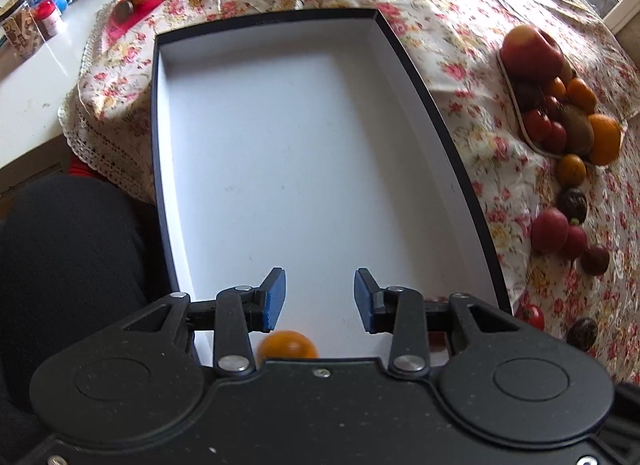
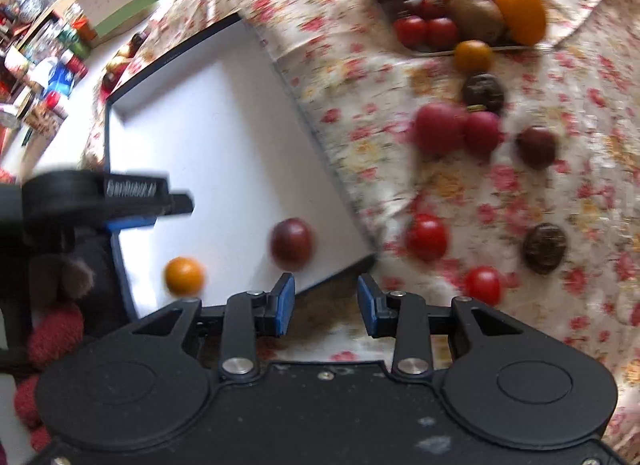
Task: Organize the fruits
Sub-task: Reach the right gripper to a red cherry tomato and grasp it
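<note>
Covering the table is a floral cloth point(image 1: 460, 25), cotton-looking, creased, with a lace hem at its left edge. Left wrist view: a shallow rectangular box point(image 1: 436, 113), dark navy outside and matt white inside, lies on the cloth. The left gripper point(image 1: 320, 301), black plastic with ribbed blue pads, hangs over the box's near end, jaws released and holding nothing. A small orange fruit point(image 1: 288, 345) sits in the box just beneath them. A white-rimmed tray point(image 1: 516, 105) near the cloth's right edge is heaped with an apple, tomatoes, kiwi and oranges; loose round fruits trail nearer. Bottles and cartons on a white counter at far left carry labels too small to read.

Right wrist view, blurred: the right gripper point(image 2: 326, 305) hovers at the box's point(image 2: 288, 77) near right corner, jaws apart and empty. Inside the box lie the orange fruit point(image 2: 184, 276) and a dark red plum point(image 2: 292, 243). A red tomato point(image 2: 426, 237) rests on the cloth just outside.
</note>
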Tool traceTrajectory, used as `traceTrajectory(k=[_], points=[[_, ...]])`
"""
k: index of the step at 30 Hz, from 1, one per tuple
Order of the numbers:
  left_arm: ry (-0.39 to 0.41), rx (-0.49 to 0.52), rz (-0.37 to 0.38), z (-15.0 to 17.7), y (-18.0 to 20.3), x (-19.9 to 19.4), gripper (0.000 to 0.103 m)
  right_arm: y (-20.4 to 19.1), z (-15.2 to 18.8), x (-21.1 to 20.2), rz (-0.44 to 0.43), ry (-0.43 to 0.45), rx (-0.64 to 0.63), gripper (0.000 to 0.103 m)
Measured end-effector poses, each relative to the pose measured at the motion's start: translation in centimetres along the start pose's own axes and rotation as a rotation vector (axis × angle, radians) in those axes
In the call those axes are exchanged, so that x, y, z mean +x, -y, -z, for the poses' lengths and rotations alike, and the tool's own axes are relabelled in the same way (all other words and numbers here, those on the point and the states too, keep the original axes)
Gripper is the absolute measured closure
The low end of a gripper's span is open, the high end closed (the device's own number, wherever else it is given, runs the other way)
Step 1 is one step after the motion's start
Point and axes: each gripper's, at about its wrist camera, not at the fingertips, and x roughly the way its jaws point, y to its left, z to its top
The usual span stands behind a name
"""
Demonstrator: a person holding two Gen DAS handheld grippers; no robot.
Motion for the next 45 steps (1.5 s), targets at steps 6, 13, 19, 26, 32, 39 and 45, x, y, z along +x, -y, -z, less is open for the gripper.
traceTrajectory(k=[6,13,19,26,32,39,45], points=[[-0.018,0.078,0.019,2.4,2.0,0.9,0.057,5.2,-0.1,-1.8,0.075,0.041,0.068,0.066],[0.02,0.109,-0.007,2.8,2.5,0.4,0.057,9.7,1.0,-1.7,0.166,0.02,0.101,0.066],[0.013,0.098,-0.013,2.8,2.5,0.7,0.057,11.7,1.3,-0.3,0.124,-0.011,0.186,0.066],[0.015,0.098,-0.013,2.8,2.4,0.7,0.057,10.8,1.0,1.3,0.062,-0.05,0.187,0.066],[0.023,0.104,-0.01,2.8,2.6,0.6,0.057,11.0,0.9,2.5,0.058,-0.057,0.229,0.066],[0.044,0.128,-0.01,3.0,3.0,0.1,0.057,12.0,1.0,4.3,0.01,-0.09,0.309,0.069],[0.07,0.193,0.023,3.1,4.6,-1.1,0.057,12.5,0.9,4.0,-0.008,-0.087,0.305,0.071]])
